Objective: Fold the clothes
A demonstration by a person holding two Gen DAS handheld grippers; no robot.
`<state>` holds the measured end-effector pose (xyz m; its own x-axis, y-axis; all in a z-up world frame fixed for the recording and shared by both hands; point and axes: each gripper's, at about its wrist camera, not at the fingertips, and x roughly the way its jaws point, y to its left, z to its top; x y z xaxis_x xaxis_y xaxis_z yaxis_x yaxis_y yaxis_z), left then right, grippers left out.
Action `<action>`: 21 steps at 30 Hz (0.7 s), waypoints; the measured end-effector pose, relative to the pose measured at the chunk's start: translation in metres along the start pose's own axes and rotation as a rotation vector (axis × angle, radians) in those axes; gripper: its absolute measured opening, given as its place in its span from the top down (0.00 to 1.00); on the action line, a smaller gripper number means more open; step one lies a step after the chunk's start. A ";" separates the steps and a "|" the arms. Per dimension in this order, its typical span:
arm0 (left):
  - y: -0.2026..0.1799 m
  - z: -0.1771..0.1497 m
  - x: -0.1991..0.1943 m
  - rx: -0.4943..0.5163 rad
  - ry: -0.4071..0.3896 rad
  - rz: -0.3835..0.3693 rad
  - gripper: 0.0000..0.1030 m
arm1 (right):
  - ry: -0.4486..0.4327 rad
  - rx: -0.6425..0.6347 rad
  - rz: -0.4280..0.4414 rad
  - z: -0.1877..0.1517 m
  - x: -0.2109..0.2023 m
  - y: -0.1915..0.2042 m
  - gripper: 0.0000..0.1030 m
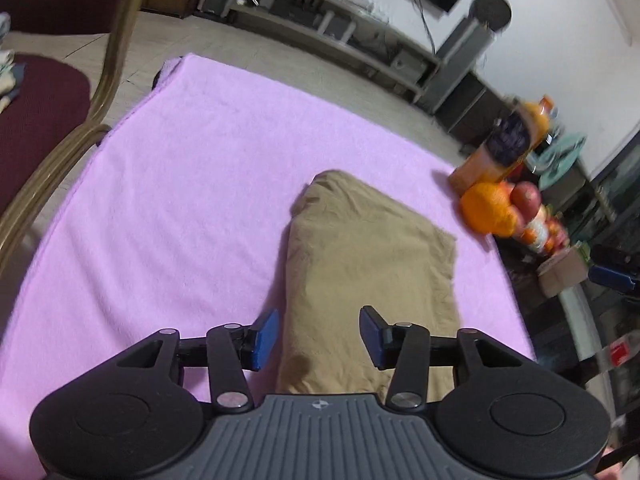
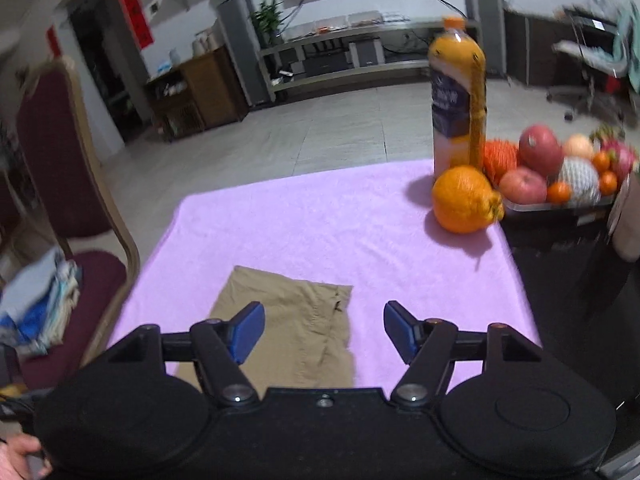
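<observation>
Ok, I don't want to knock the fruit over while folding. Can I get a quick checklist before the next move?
1. Left gripper open and holding nothing: ok.
2. Right gripper open and holding nothing: ok.
3. Tan garment flat on the purple towel: ok.
4. Garment fully folded: cannot tell.
5. Large orange apart from the garment: ok.
6. Juice bottle upright at the towel's far corner: ok.

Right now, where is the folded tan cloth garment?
The folded tan cloth garment lies on the purple towel, near its front edge in the right wrist view, apart from the large orange fruit.
</observation>
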<state>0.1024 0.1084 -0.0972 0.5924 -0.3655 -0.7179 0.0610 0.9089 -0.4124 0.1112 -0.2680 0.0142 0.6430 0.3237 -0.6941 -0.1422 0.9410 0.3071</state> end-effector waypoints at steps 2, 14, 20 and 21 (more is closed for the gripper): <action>0.003 -0.003 0.013 -0.002 0.032 0.016 0.55 | 0.042 0.128 0.070 -0.015 0.026 -0.016 0.37; -0.011 -0.023 0.053 0.072 0.085 0.035 0.57 | 0.307 0.440 0.100 -0.090 0.139 -0.059 0.49; -0.019 -0.029 0.055 0.129 0.066 0.056 0.56 | 0.286 0.442 0.129 -0.097 0.141 -0.050 0.72; -0.018 -0.028 0.055 0.121 0.068 0.046 0.57 | 0.278 0.400 0.106 -0.097 0.140 -0.044 0.83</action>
<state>0.1109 0.0662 -0.1450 0.5415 -0.3320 -0.7724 0.1338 0.9411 -0.3107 0.1343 -0.2549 -0.1599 0.4076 0.4808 -0.7763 0.1387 0.8077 0.5730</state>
